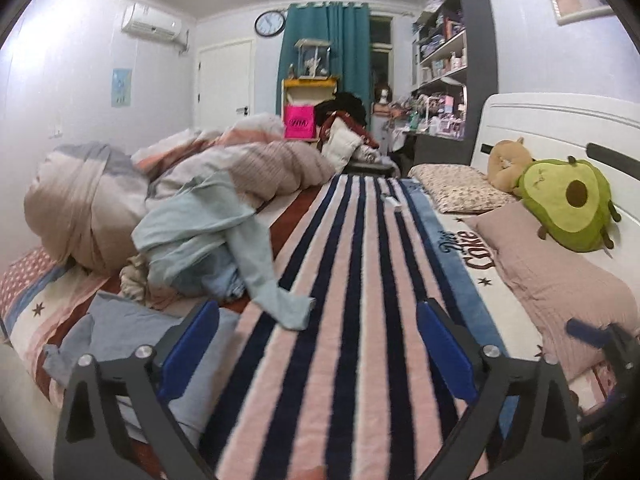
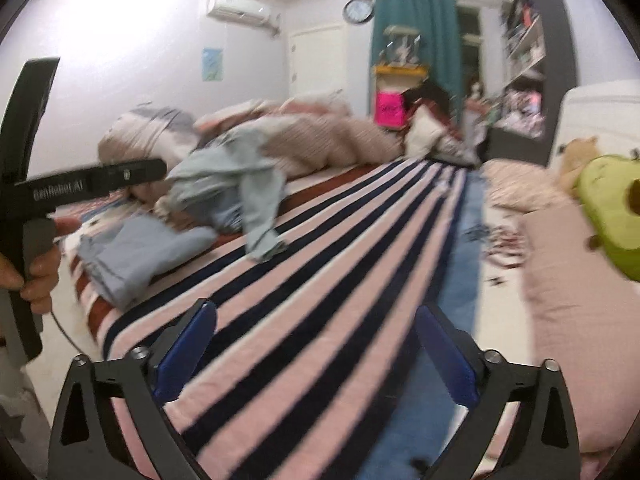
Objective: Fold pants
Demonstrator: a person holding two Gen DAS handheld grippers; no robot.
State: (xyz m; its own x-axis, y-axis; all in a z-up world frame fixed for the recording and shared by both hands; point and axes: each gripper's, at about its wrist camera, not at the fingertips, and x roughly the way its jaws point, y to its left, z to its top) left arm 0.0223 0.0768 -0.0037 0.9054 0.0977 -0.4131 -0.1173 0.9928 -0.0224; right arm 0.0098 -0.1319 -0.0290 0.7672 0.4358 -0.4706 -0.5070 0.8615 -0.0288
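A crumpled pile of light blue pants (image 1: 208, 236) lies on the bed left of centre, one leg trailing onto the pink and navy striped blanket (image 1: 360, 320). The pile also shows in the right wrist view (image 2: 232, 184). A folded light blue garment (image 1: 132, 336) lies at the bed's near left corner, also in the right wrist view (image 2: 136, 248). My left gripper (image 1: 318, 344) is open and empty above the striped blanket. My right gripper (image 2: 316, 348) is open and empty above the same blanket. The left gripper's body (image 2: 36, 184) shows at the far left of the right wrist view.
A bundled duvet (image 1: 104, 196) sits behind the pants. Pillows (image 1: 552, 276), an avocado plush (image 1: 568, 204) and a brown plush (image 1: 508, 164) line the white headboard (image 1: 560, 120) on the right. A pink bag (image 1: 299, 122) and dark shelves (image 1: 456, 68) stand at the far end.
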